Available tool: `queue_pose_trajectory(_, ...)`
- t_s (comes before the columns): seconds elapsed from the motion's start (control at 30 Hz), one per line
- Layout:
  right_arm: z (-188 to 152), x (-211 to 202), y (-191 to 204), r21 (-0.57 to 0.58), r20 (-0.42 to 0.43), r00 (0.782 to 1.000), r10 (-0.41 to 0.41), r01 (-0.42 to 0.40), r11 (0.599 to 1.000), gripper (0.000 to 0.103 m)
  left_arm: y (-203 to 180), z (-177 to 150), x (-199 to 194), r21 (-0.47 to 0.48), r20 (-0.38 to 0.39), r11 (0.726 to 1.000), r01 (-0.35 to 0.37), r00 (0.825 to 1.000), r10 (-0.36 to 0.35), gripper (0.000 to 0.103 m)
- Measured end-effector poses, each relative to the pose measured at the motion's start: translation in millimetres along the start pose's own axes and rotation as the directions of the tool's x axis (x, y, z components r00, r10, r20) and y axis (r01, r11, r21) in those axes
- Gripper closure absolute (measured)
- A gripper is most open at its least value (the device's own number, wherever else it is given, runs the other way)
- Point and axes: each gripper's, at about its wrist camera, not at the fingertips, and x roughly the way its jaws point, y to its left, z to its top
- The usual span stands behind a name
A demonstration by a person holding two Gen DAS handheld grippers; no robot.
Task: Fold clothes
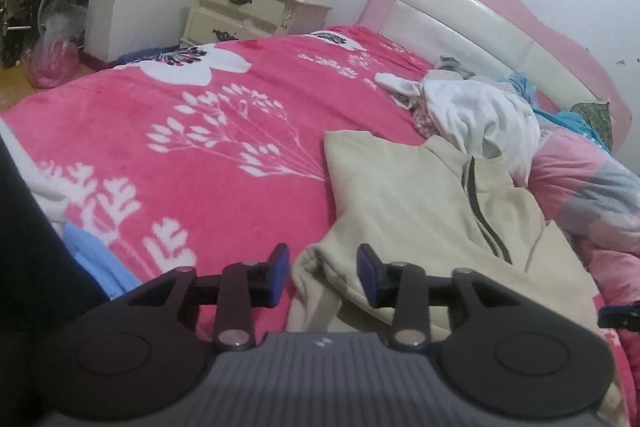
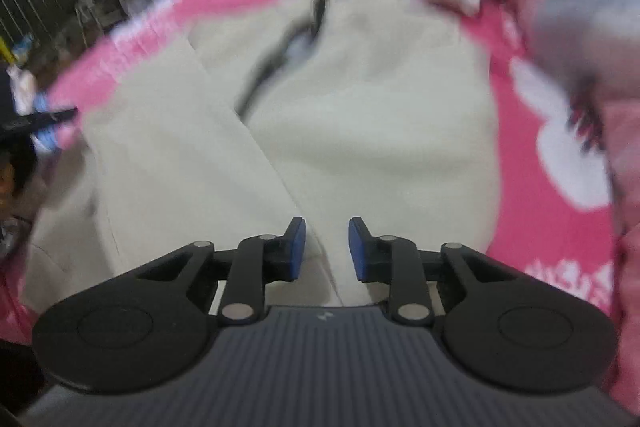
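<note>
I see both claws apart and empty: left claw and right claw over the cream jacket on the pink bed.

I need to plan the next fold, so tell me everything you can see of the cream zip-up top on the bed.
The cream top is a soft, fleece-like garment with a dark zipper running down from its raised collar. It lies spread but rumpled on the pink flowered blanket, with one sleeve folded across the body in the right wrist view. Its collar end touches a heap of white clothing. Both the left gripper and the right gripper hover over it with jaws apart, gripping nothing.
</note>
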Motion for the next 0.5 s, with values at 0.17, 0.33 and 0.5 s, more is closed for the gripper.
queue_pose_trajectory(0.17,-33.2,-2.3,37.7,-0.102,-0.029,0.993,0.115,-0.118,0.988,0.081,-16.1,-1.3,-6.8,-0.031,-0.054,0.998,0.046,0.997,-0.048,0.057)
queue_pose_trajectory(0.33,-52.9,-11.4,26.8,0.042,0.003,0.998,0.062,-0.062,0.997,0.080,-52.2,-6.4,-1.6,0.046,-0.105,0.984,0.172,0.980,-0.166,0.053)
queue_pose_trajectory(0.5,-63.3,-23.7,37.0,0.120,-0.013,0.998,0.066,-0.064,0.991,0.079,-104.2,-36.3,24.1,0.198,-0.290,0.922,0.332,0.919,-0.268,0.043)
